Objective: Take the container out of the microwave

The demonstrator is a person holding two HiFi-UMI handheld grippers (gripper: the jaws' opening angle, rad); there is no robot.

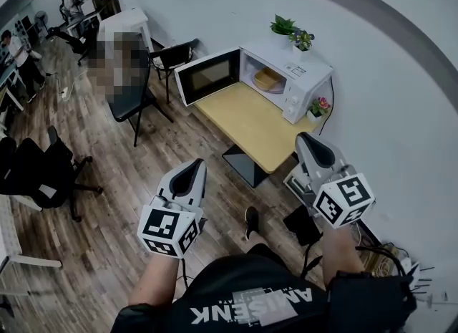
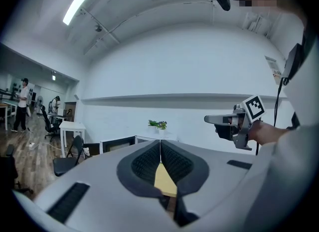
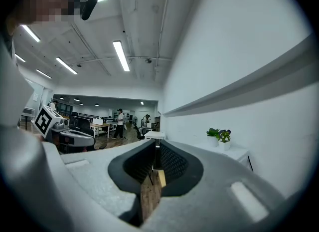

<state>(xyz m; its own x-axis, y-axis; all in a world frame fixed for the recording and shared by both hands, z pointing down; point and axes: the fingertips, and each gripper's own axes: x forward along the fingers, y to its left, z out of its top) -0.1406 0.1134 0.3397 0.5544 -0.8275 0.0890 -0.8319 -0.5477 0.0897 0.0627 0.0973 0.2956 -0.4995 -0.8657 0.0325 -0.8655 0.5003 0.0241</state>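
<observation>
Hovering side by side with nothing in them, the left claw [image 1: 195,166] and right claw [image 1: 305,139] are both closed, short of the wooden worktop [image 1: 250,127], where the container [image 1: 268,79] sits inside the white microwave [image 1: 309,79], its door [image 1: 207,75] swung open.

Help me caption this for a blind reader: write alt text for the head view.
A white microwave stands open on a wooden table, a tan container inside. Nearer the camera, the person holds the left gripper and right gripper shut and empty, short of the microwave.
</observation>
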